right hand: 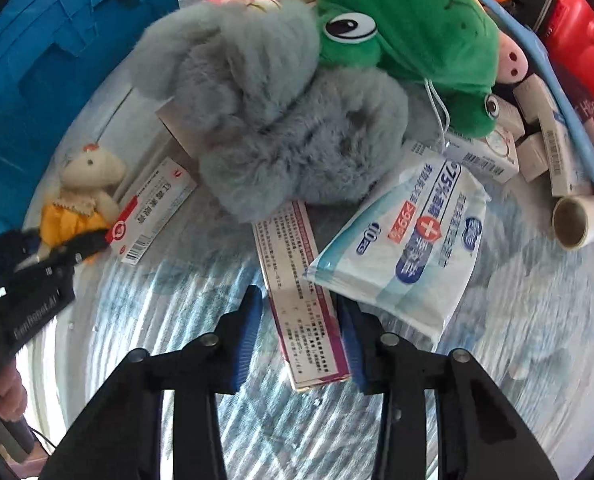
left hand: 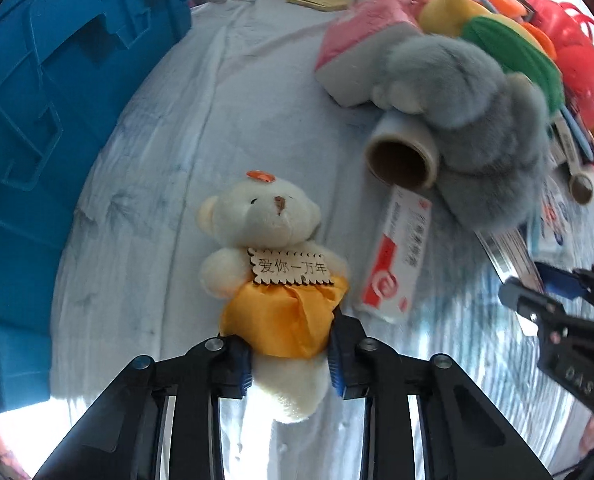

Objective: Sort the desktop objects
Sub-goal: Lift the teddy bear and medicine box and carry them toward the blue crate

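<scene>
A white teddy bear (left hand: 265, 220) in an orange dress, with a wooden tag on its chest, lies on the pale cloth. My left gripper (left hand: 291, 364) is shut on its lower body, one blue pad on each side. The right wrist view shows the same bear (right hand: 89, 176) at the far left, with the left gripper (right hand: 63, 246) on it. A long white and pink box (right hand: 301, 300) with small print lies lengthwise between the fingers of my right gripper (right hand: 301, 320), whose jaws have closed in on its sides. The right gripper (left hand: 537, 280) also shows at the right edge of the left wrist view.
A blue crate (left hand: 37, 120) fills the left side. The pile holds a grey plush (right hand: 277, 128), a green frog plush (right hand: 397, 20), a wipes pack (right hand: 409, 240), a red and white medicine box (left hand: 397, 260), a film roll (left hand: 401, 160), small boxes and a red basket (left hand: 577, 60).
</scene>
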{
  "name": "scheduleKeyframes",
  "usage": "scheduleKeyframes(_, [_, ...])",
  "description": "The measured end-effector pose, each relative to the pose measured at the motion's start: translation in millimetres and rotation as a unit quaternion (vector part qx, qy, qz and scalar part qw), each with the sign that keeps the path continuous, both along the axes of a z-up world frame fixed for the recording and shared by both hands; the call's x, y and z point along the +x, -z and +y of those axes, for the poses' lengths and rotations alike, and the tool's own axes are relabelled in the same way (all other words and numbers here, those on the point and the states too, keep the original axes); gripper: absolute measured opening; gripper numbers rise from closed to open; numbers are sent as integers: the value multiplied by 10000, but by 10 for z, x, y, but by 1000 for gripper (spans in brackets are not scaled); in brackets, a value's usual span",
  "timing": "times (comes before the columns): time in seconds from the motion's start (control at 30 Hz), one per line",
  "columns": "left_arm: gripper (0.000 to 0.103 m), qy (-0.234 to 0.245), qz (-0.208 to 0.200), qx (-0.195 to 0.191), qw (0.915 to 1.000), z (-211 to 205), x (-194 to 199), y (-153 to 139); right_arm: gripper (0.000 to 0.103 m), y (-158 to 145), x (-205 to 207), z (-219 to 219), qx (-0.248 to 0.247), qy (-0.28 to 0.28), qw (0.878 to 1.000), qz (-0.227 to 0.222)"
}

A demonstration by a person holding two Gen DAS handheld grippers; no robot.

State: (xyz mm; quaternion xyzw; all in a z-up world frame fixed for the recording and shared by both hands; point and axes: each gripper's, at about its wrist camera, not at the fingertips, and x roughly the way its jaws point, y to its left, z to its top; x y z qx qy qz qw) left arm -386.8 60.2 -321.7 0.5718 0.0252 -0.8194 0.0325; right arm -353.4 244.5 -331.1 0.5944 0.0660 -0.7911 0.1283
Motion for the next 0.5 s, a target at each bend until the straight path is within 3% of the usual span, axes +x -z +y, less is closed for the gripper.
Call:
scheduleKeyframes(0.4, [27,341,198,-55,9992,143,388,-240,30,-228,446,41,-331,41,9994,28])
scheduleKeyframes(0.5, [32,226,201,37,9995,12,559,-186,31,-294,467,135,-524,248,9983,96])
